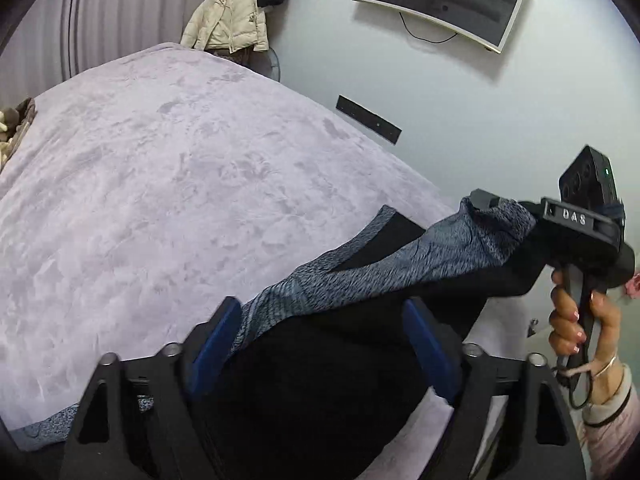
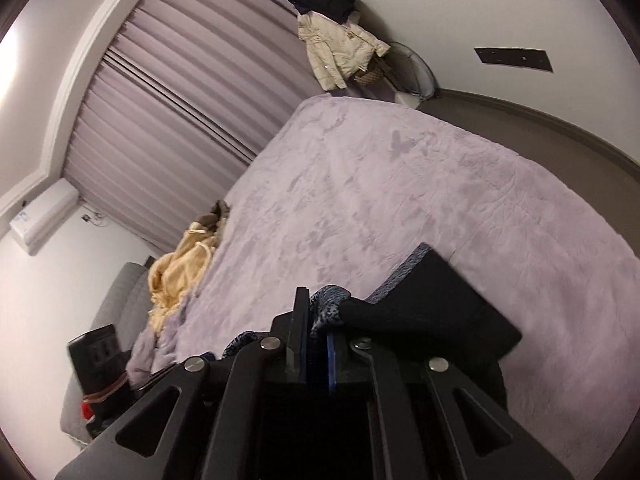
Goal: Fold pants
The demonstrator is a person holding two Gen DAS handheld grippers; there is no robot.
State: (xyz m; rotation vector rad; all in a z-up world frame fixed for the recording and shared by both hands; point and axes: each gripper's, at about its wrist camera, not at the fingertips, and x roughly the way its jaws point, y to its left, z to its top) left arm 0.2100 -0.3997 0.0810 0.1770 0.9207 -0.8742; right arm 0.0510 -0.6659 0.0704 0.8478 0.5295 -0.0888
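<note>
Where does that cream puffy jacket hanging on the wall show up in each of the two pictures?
Left wrist view: the cream jacket hangs near the top, left of centre, beyond the far edge of the bed.
Right wrist view: the cream jacket hangs near the top, just right of centre, under dark clothes.
Shared landmark: the pleated curtain stands to the jacket's left in both.

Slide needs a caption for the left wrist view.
Right gripper lifts pants off the bed; open left gripper straddles them.
</note>
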